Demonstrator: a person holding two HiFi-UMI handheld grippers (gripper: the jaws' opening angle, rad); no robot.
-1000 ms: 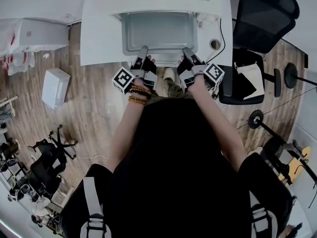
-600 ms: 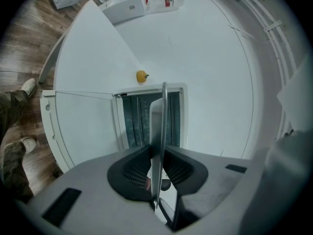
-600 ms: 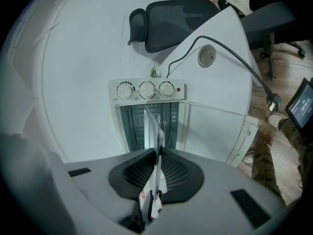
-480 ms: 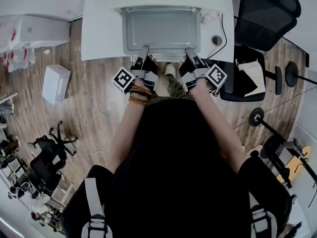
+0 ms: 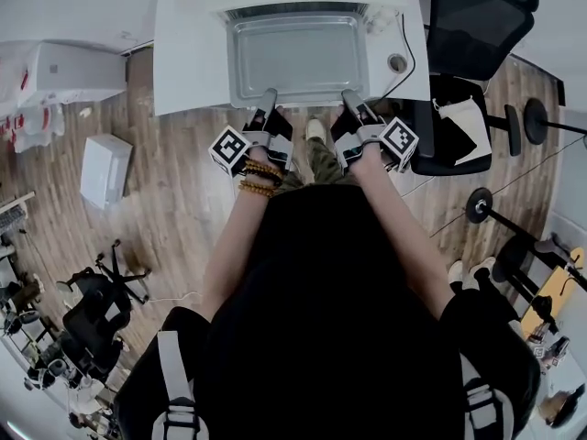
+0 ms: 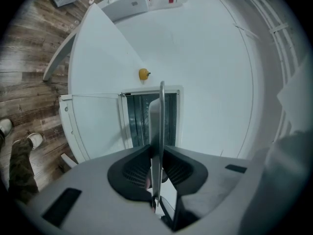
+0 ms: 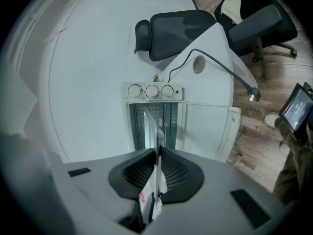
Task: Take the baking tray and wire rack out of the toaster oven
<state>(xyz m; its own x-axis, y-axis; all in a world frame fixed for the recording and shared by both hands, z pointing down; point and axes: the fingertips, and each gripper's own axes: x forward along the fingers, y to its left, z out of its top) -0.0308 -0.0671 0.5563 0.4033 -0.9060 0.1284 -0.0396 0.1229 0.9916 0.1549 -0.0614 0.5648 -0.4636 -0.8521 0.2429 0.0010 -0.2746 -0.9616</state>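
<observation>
A silver baking tray (image 5: 298,58) sticks well out of the white toaster oven (image 5: 385,12) on the white table (image 5: 188,53). My left gripper (image 5: 268,95) is shut on the tray's near rim at the left, and my right gripper (image 5: 349,95) is shut on it at the right. In the left gripper view the tray (image 6: 160,112) runs edge-on between the pads of the left gripper (image 6: 157,155). The right gripper view shows the same, with the tray (image 7: 154,126) in the right gripper (image 7: 157,165). Thin bars (image 6: 139,124) in the dark oven opening look like the wire rack.
The oven door (image 7: 208,129) hangs open toward me. Three knobs (image 7: 151,90) sit on the oven's right side, with a black cable (image 7: 220,70) behind. A yellow object (image 6: 144,74) lies on the table's far side. A black office chair (image 5: 472,21) stands right; a white box (image 5: 105,168) sits on the floor.
Both grippers have drawn back toward me with the tray, and more of the tray now shows outside the oven. Both grips have stayed as they were.
</observation>
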